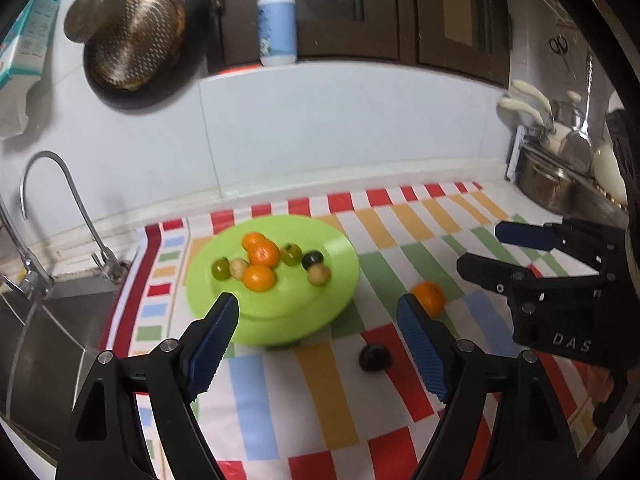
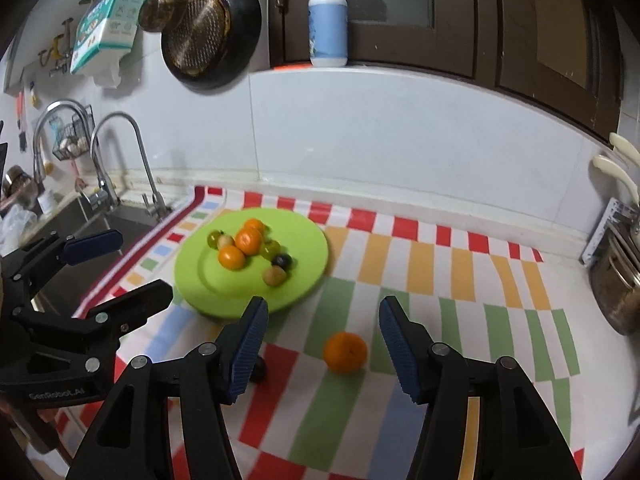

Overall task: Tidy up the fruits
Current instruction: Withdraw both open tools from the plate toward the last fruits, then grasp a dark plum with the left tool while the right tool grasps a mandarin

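A green plate (image 1: 260,326) (image 2: 224,292) lies on the checked cloth and carries several small fruits: oranges, green ones, tan ones and a dark one. A loose orange (image 1: 429,298) (image 2: 345,352) rests on the cloth to the plate's right. A dark fruit (image 1: 375,357) (image 2: 259,368) lies nearer, partly hidden behind a finger in the right wrist view. My left gripper (image 1: 318,302) (image 2: 142,262) is open and empty above the plate's near edge. My right gripper (image 2: 323,304) (image 1: 480,246) is open and empty, just short of the loose orange.
A sink (image 1: 48,340) with a curved faucet (image 1: 52,168) borders the cloth on the left. Steel pots (image 1: 548,188) stand at the right end of the counter. A soap bottle (image 1: 277,20) sits on the ledge, and a pan (image 1: 136,40) hangs on the wall.
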`<state>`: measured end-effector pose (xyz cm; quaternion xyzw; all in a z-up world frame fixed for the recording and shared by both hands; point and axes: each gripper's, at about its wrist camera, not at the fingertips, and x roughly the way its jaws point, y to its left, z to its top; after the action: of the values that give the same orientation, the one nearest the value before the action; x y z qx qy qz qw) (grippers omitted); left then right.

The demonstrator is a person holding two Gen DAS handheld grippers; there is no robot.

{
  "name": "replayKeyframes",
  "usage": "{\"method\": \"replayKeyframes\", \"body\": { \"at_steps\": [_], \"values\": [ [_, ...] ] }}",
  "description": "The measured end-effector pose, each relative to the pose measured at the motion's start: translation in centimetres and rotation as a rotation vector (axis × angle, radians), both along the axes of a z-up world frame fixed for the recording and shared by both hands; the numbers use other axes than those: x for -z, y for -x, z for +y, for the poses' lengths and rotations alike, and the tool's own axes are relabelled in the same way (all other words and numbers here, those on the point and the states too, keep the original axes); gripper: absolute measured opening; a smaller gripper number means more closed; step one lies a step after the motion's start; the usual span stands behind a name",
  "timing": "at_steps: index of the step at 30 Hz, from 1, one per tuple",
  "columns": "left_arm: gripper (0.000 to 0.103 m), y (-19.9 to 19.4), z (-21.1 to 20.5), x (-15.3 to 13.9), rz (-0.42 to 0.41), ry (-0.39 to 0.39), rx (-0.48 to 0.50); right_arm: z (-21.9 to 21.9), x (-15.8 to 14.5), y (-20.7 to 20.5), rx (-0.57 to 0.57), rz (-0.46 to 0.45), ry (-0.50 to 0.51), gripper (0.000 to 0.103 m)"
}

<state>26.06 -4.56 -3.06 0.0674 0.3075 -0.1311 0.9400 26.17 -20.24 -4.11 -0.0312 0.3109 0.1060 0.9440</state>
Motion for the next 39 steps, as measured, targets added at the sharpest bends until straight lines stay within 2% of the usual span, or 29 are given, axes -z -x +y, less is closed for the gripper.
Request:
{"method": "replayKeyframes", "body": {
  "at_steps": [13,23,35,37,39],
  "values": [
    [0.081,-0.4,-1.7,5.0,0.061,-0.026,0.053,-0.4,4.2,-0.7,-0.047,0.093,0.096,0.059],
    [0.079,-1.4,-2.6,8.1,0.139,-0.022,0.083,-0.7,7.7,-2.8,-0.066,0.170,0.083,0.059],
    [0.062,-2.6,-4.5,8.9,0.159,-0.038,0.090,-1.2,9.6,-5.3,-0.044,0.206,0.017,0.058],
    [0.053,-2.8,-4.8,9.1,0.165,-0.041,0.096,-1.1,9.7,-5.6,-0.044,0.207,0.014,0.058],
    [0.049,-3.0,-5.0,9.2,0.179,-0.030,0.103,-1.1,9.7,-6.0,-0.041,0.208,0.013,0.057]
  ]
}}
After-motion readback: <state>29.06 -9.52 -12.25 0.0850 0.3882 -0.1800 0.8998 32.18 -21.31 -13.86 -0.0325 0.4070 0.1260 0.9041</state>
